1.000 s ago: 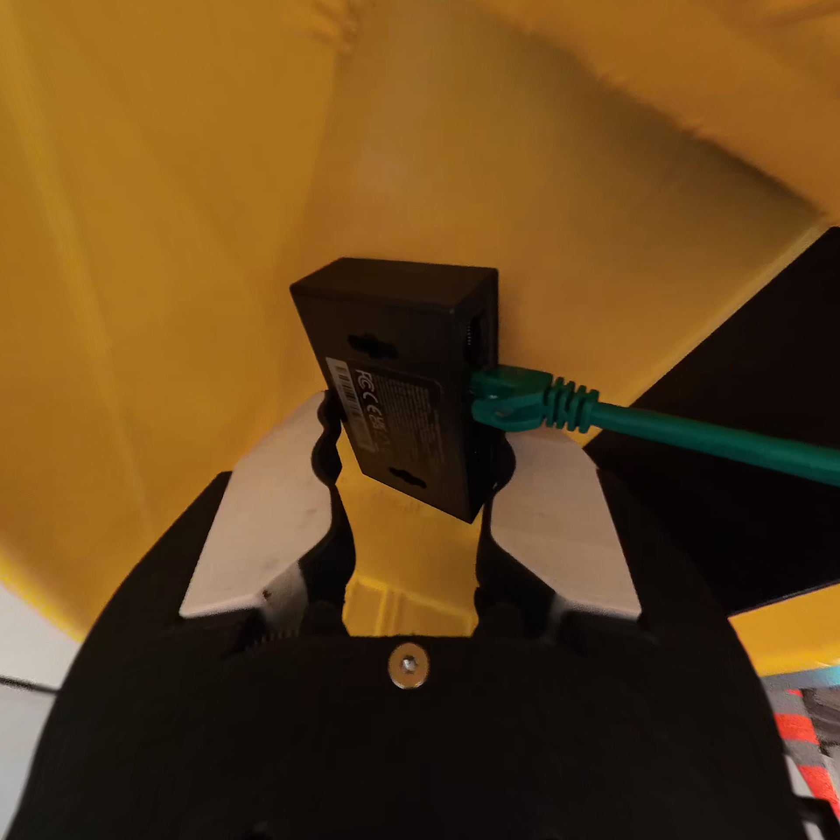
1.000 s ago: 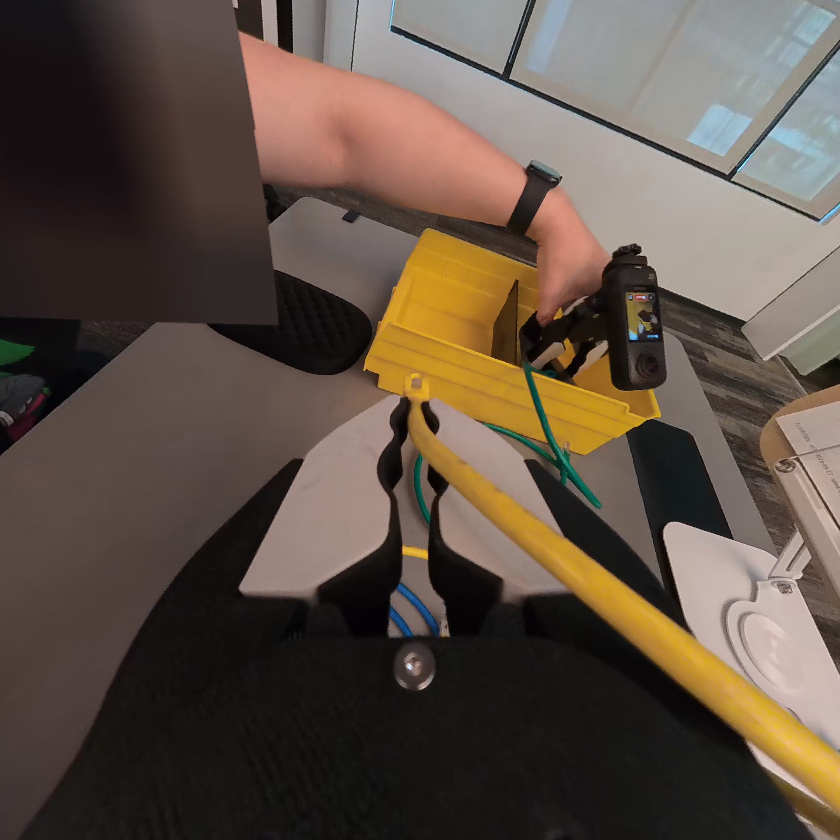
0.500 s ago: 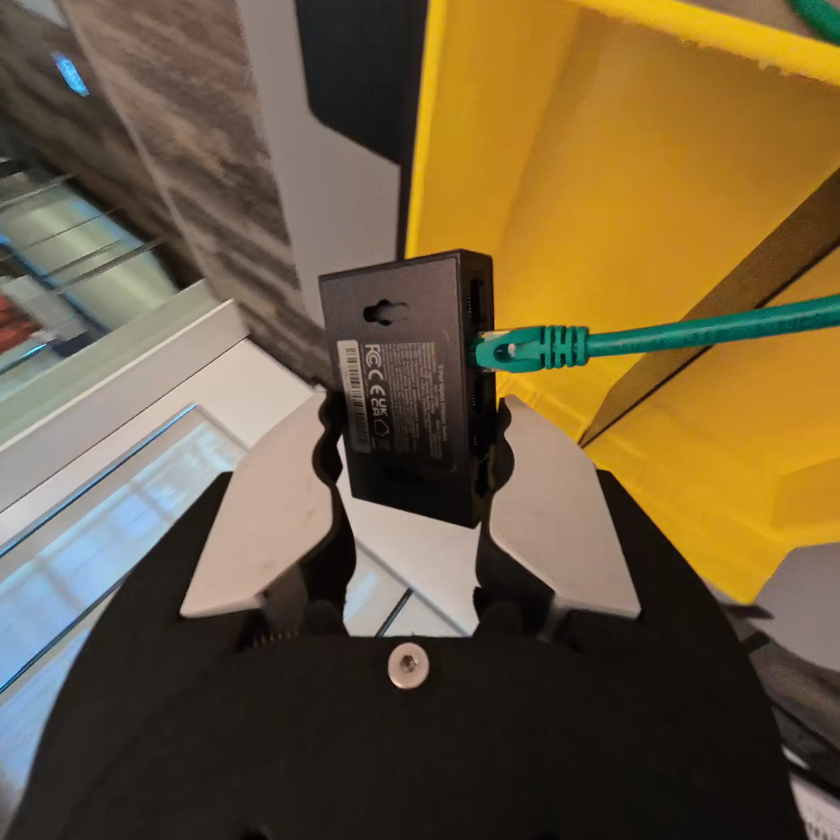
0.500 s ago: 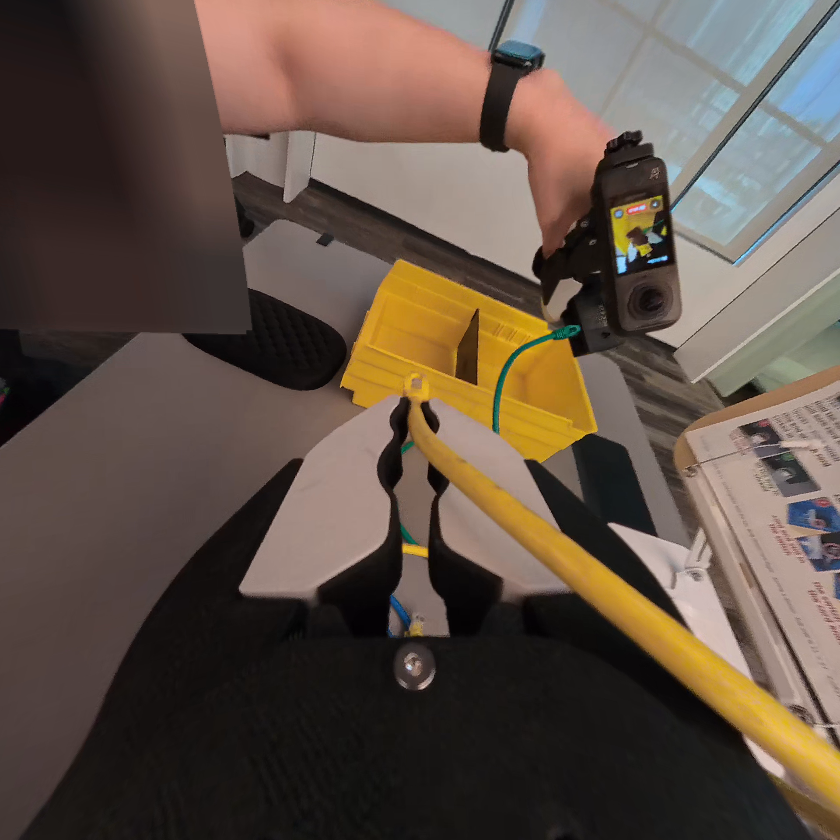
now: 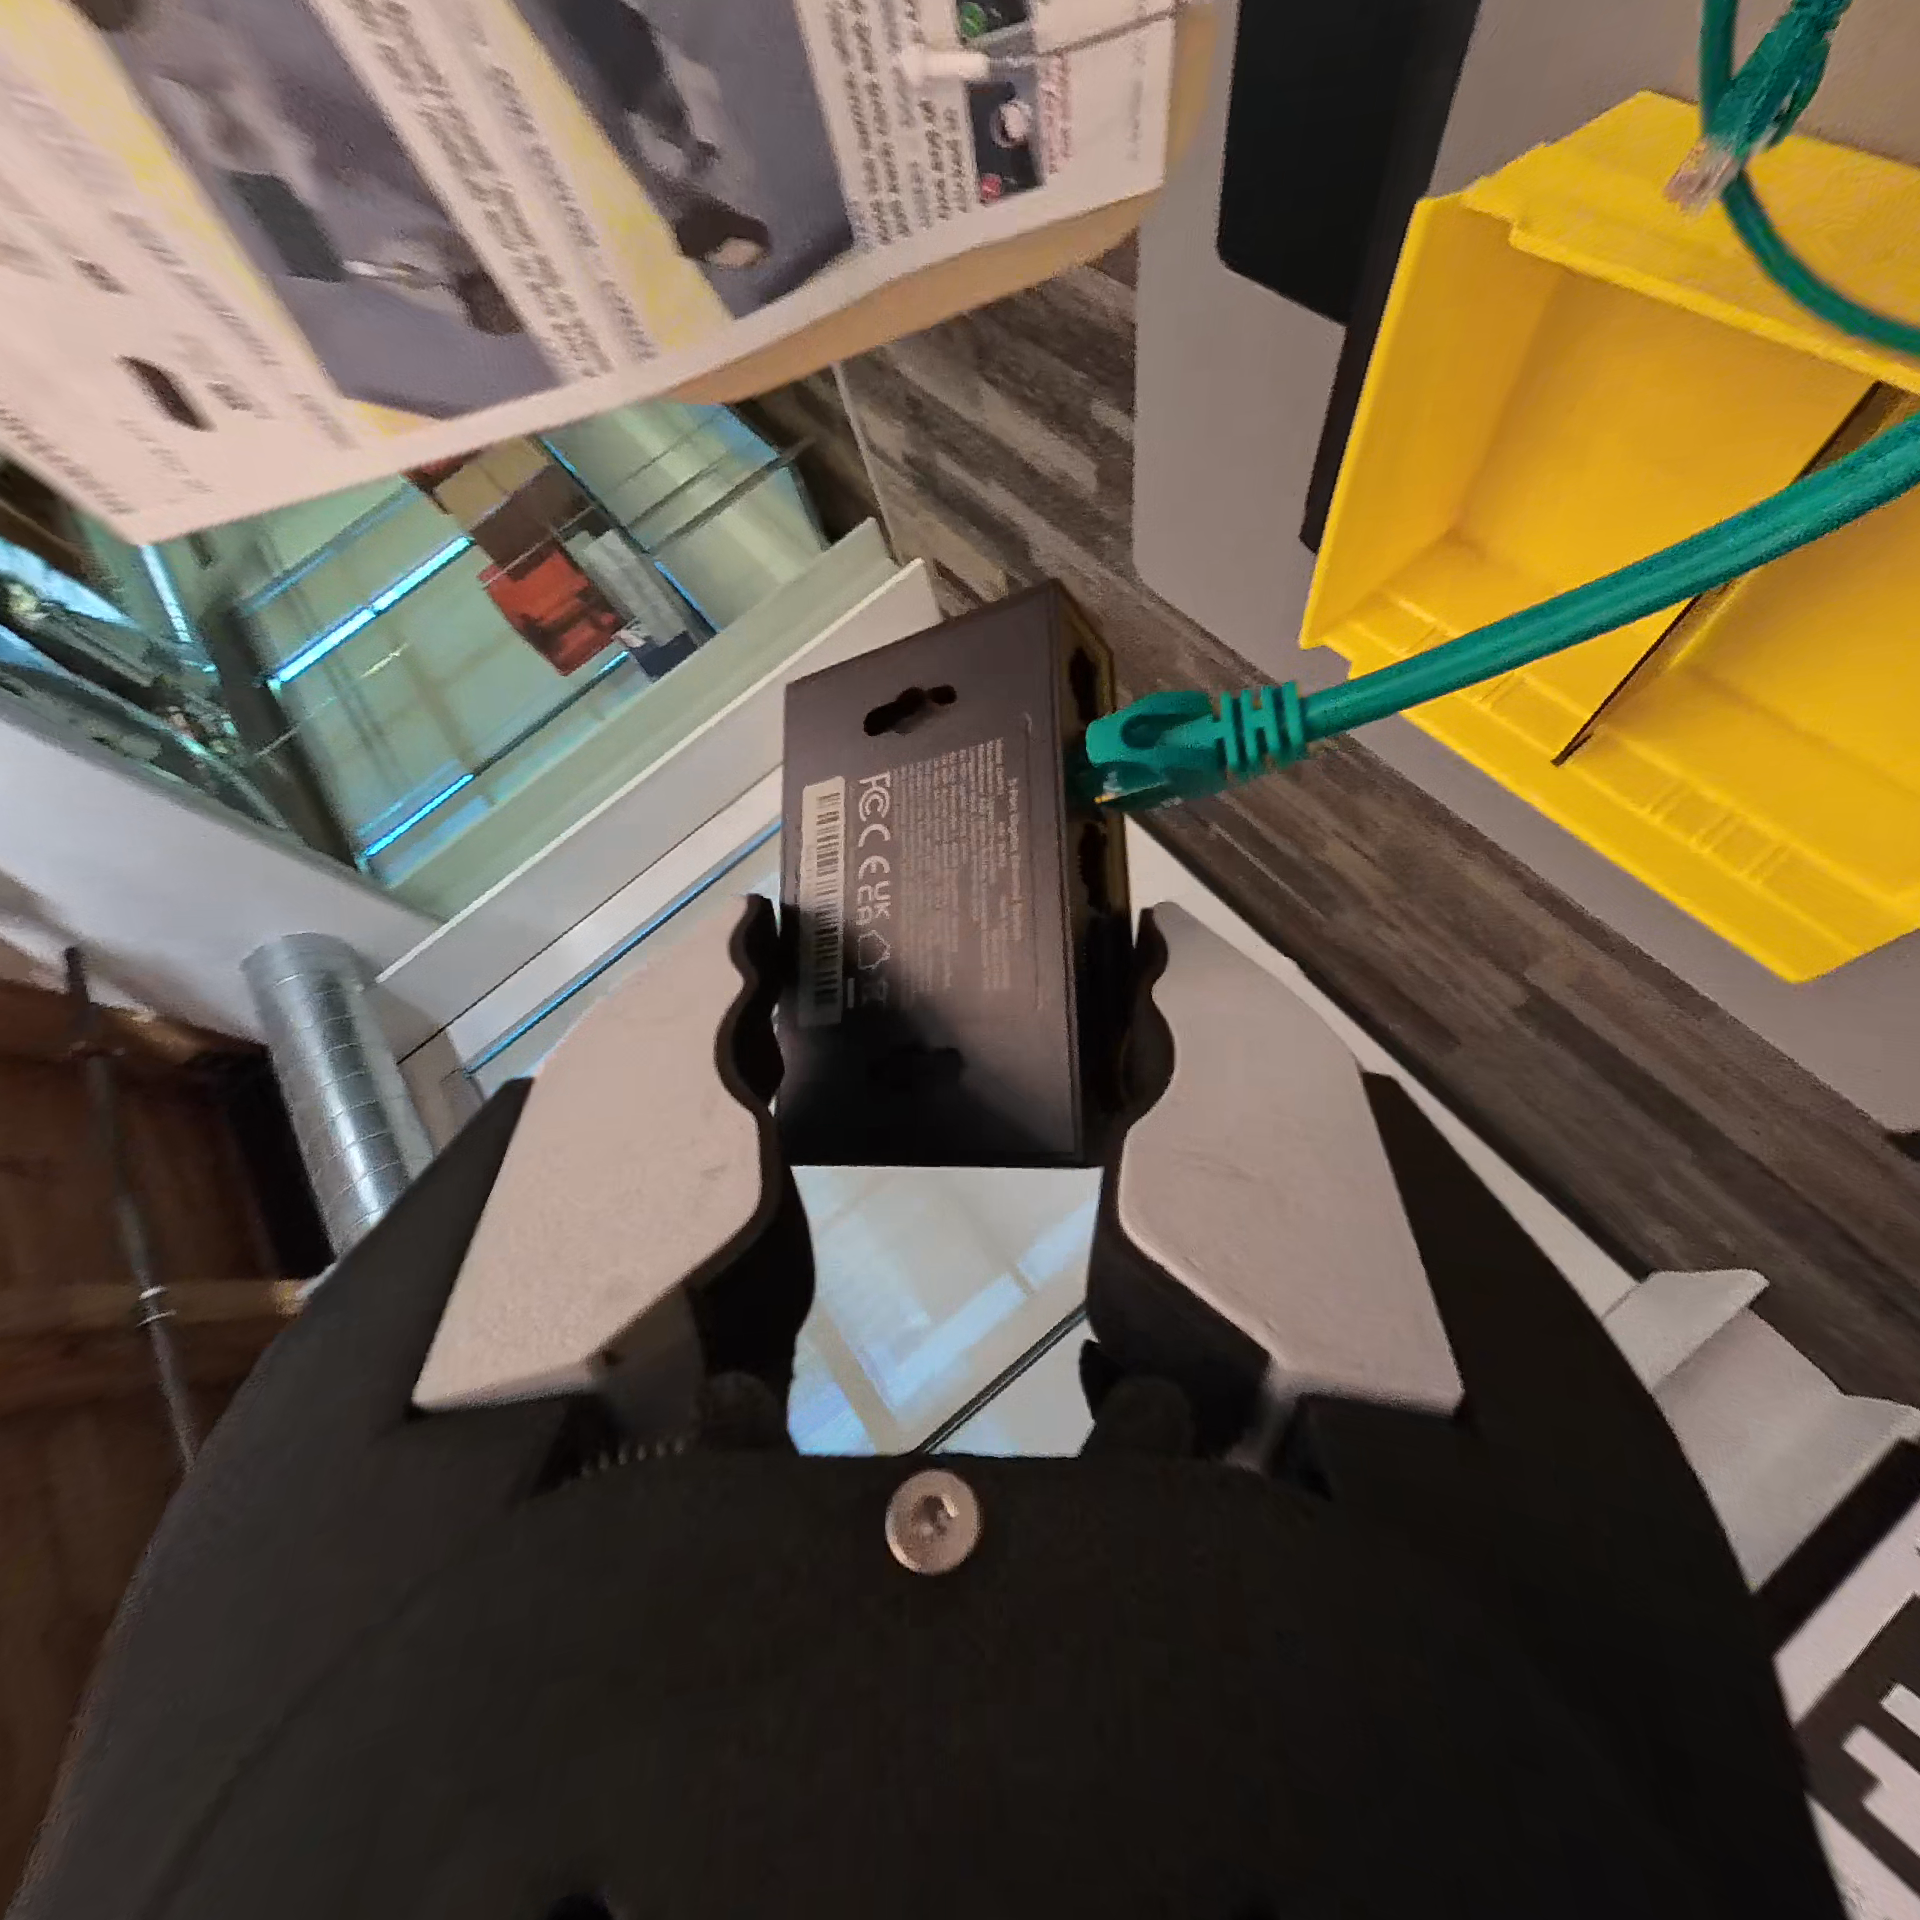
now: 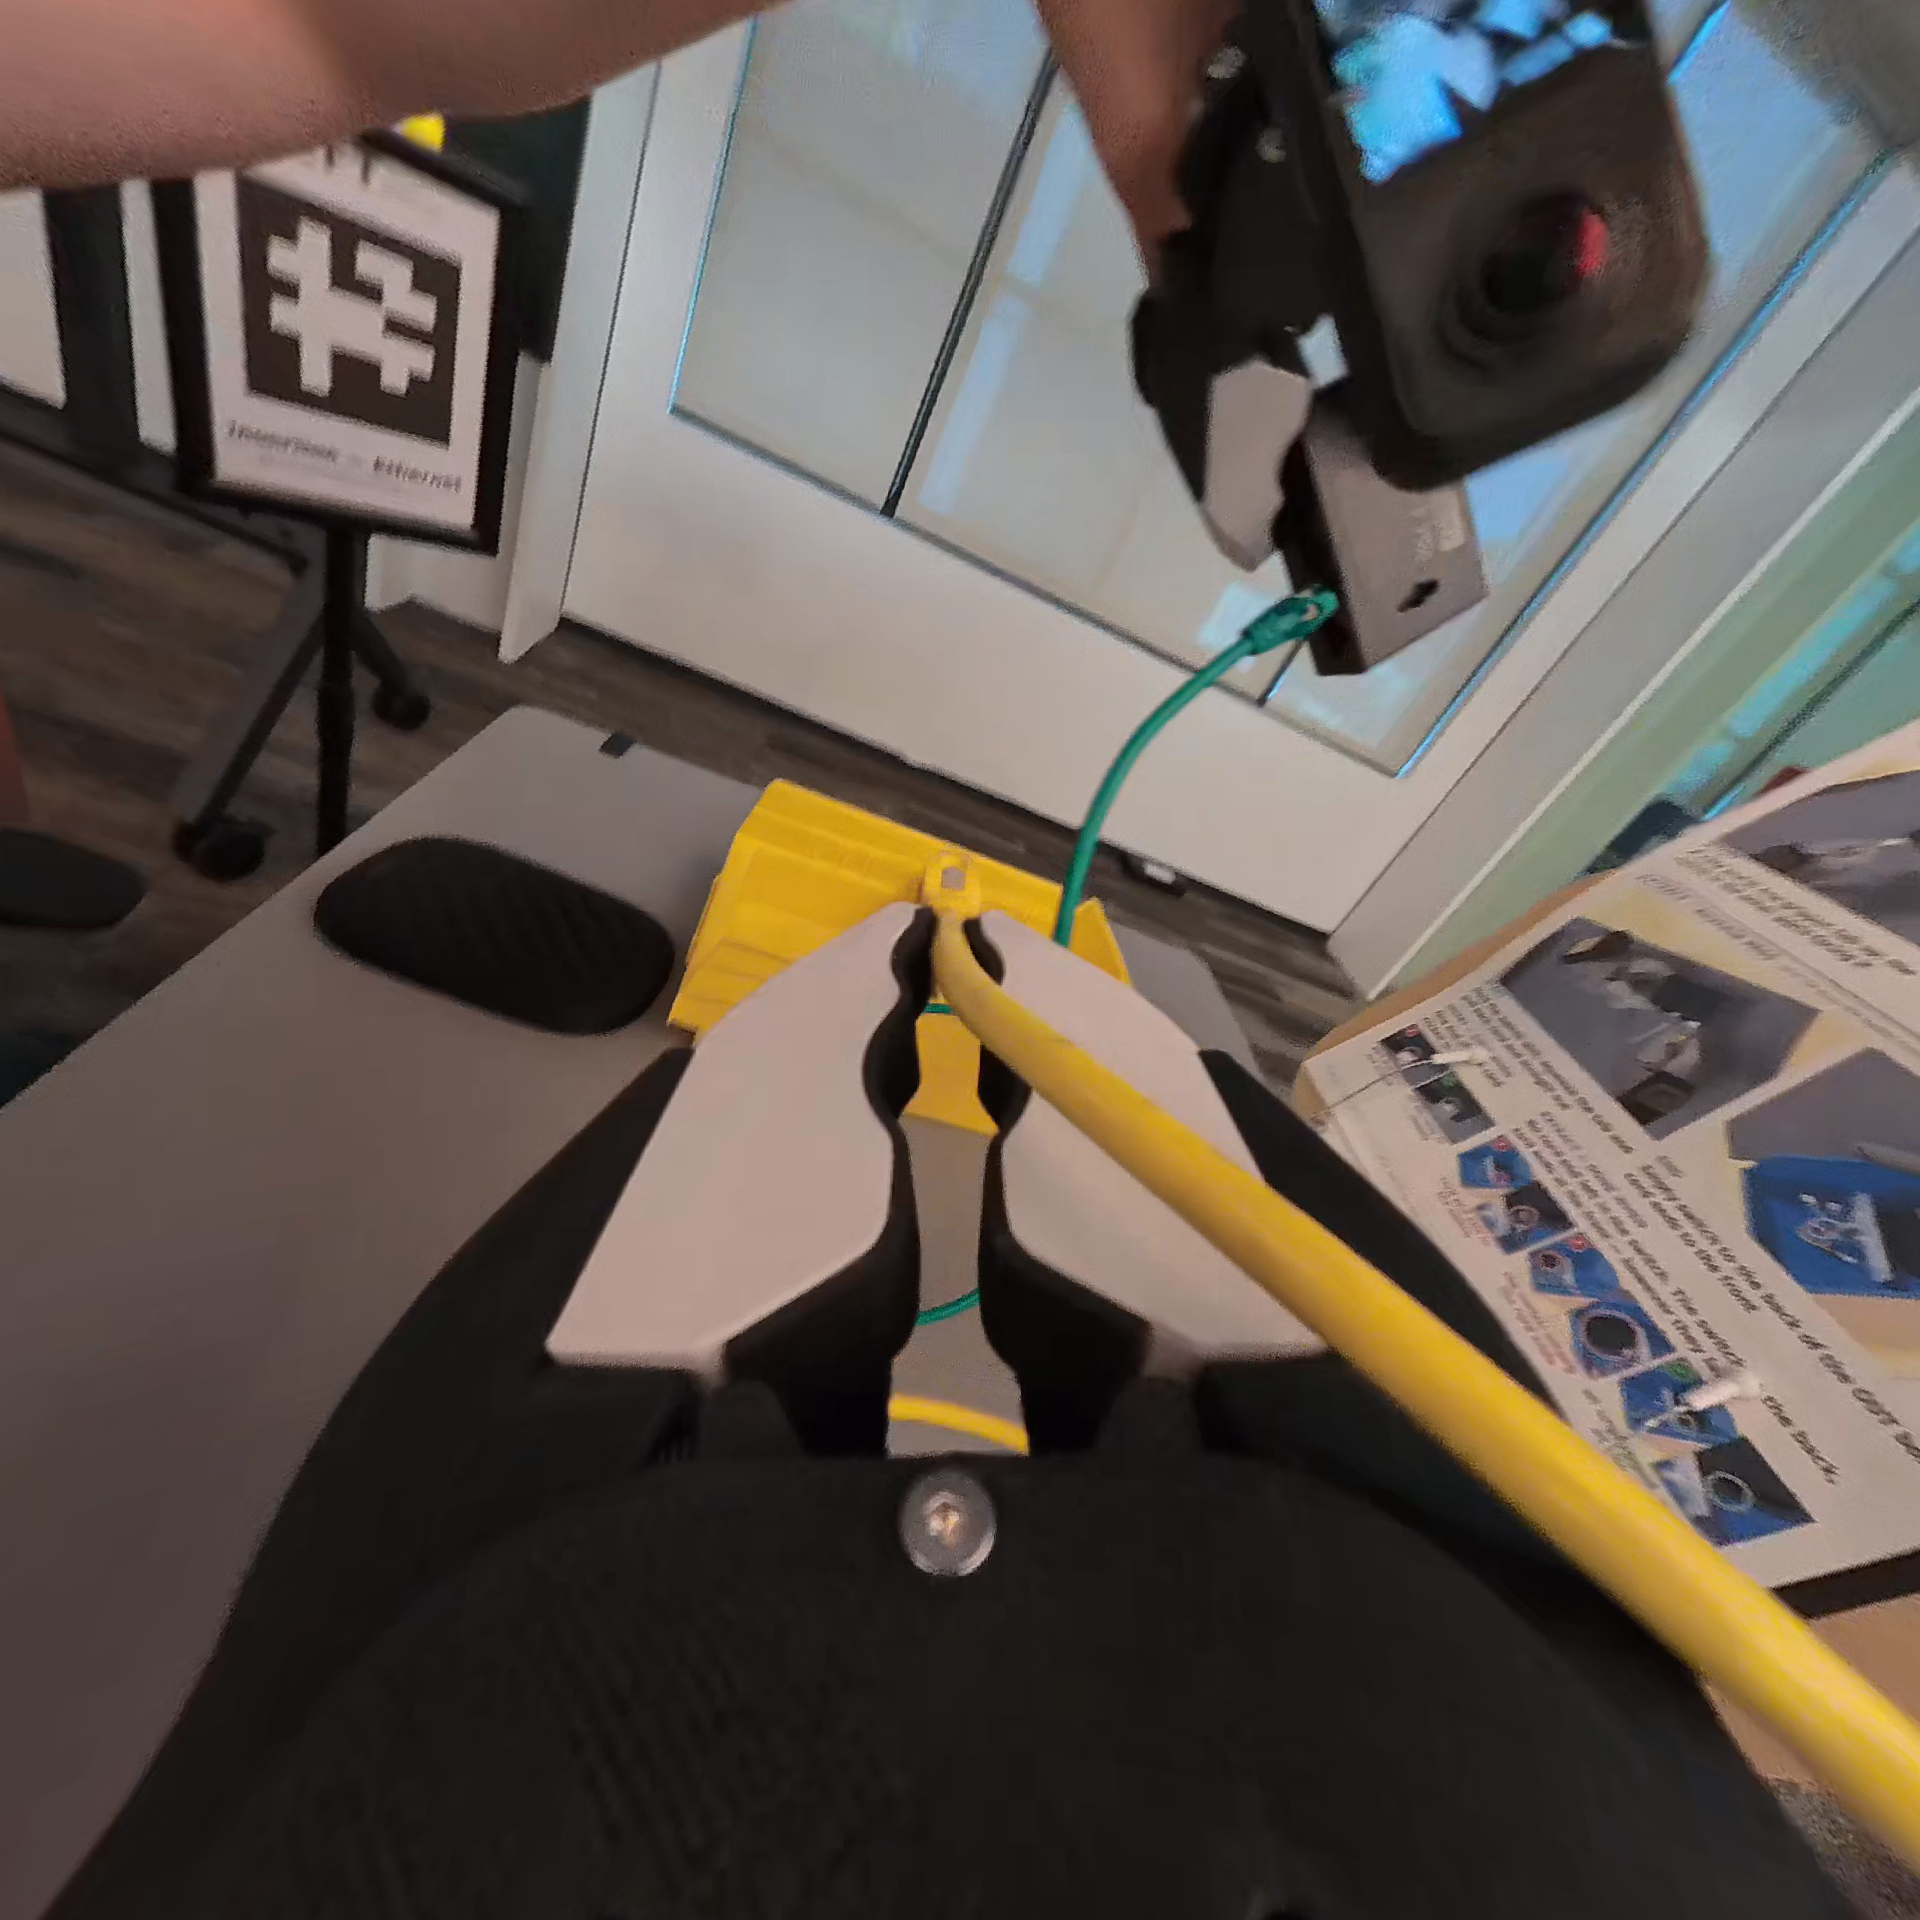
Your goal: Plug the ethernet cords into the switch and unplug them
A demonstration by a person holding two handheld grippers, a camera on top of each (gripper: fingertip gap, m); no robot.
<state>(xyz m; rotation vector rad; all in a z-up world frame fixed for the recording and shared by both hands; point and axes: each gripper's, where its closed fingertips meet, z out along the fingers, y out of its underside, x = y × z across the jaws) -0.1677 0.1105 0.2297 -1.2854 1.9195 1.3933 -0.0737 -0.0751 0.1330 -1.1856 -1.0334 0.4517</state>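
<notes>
Black and grey, the left gripper (image 5: 940, 1023) is clenched on the lower end of the black switch (image 5: 935, 914), one finger on each narrow side. The switch stands upright between the fingers with its labelled underside toward the camera and its port face turned right. In the right wrist view the left gripper (image 6: 1283, 520) hangs high over the table, tilted fingers-down, gripped from above by a person's hand (image 6: 1122, 125); the forearm reaches in from the upper left.

A green ethernet cord (image 5: 1558, 634) is plugged into one port of the switch. The cord runs right and down into the yellow bin (image 5: 1538, 436), beside a dark divider. A second green connector (image 5: 1756, 94) lies loose on the bin's rim.

The right gripper (image 6: 951, 925) is clamped on the yellow ethernet cord (image 6: 1299, 1226) just behind its clear plug (image 6: 951, 883), which projects past the fingertips. The cord trails back to the lower right, over the right finger. The gripper points level toward the bin (image 6: 790, 914), with the grey table (image 6: 260, 1195) below.

A printed sheet (image 6: 1662, 1195) lies to the right. A black-and-white marker sign (image 6: 348, 332) stands on a stand at the left.
</notes>
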